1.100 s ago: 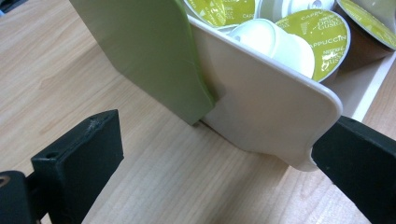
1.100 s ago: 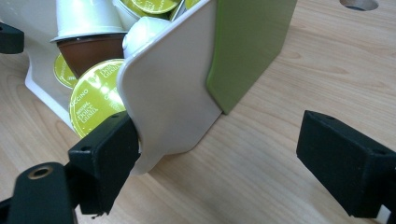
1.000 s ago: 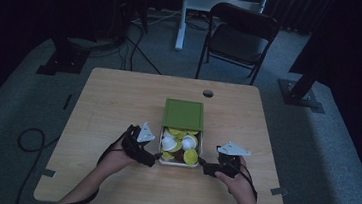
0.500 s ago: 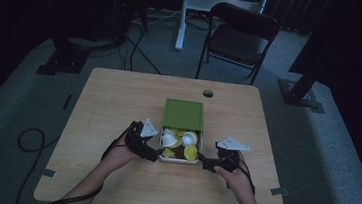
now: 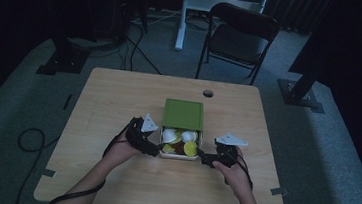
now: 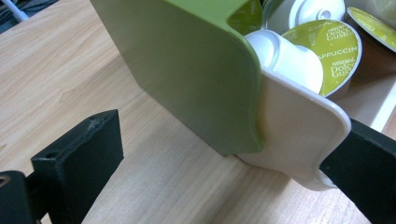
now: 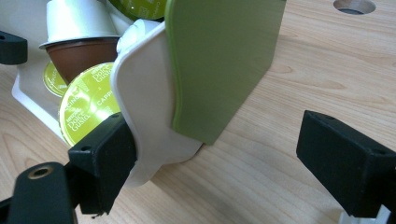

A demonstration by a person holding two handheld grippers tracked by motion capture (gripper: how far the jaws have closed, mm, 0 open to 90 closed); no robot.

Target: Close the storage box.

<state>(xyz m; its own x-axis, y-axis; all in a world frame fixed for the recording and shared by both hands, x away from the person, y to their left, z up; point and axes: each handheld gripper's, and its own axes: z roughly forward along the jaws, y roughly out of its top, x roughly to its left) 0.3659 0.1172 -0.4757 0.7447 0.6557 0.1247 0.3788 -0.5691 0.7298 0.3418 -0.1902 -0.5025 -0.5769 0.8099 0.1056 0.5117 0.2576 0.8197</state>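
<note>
Capsule box (image 5: 180,143) betw. L gripper (image 5: 148,146) & R gripper (image 5: 207,159); both jaws wide.

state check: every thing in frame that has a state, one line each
box: open, full of capsules
green lid: slid back, half off the box
capsules: loose, tipped at mixed angles, foils unbroken
left gripper: open, astride the box's corner, one jaw at the white wall
right gripper: open, astride the box's other corner
chair: unfolded, unoccupied

White box (image 5: 179,154) of coffee capsules (image 5: 190,148), green lid (image 5: 183,114) slid half open
</note>
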